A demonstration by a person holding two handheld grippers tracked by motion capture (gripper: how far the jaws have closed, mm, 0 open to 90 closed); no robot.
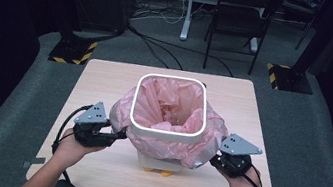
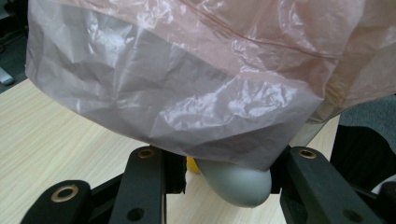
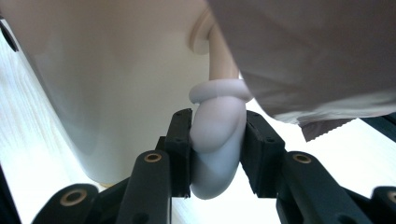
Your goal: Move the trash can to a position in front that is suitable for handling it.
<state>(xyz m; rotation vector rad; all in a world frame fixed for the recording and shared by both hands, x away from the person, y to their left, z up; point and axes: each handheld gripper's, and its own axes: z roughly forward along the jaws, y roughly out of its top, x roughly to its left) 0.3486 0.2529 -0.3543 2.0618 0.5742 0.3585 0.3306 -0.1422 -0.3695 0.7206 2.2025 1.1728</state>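
Observation:
A white square bin (image 1: 166, 133) lined with a pink plastic bag (image 1: 209, 130) stands in the middle of the wooden table (image 1: 106, 79). The bag's edge hangs over the rim and down the sides. My left gripper (image 1: 120, 134) is at the bin's left side and my right gripper (image 1: 214, 159) at its right side. In the left gripper view the jaws (image 2: 229, 161) close on a rounded grey handle (image 2: 238, 186) under the draped bag (image 2: 187, 93). In the right gripper view the jaws (image 3: 218, 123) press on the white side handle (image 3: 215, 144) beside the bin wall (image 3: 116, 84).
Small yellow feet (image 1: 166, 173) show under the bin's near side. Beyond the table stand a black folding chair (image 1: 239, 19) and a desk leg (image 1: 188, 6), with cables on the grey floor. Yellow-black striped stand bases (image 1: 72, 51) flank the far corners.

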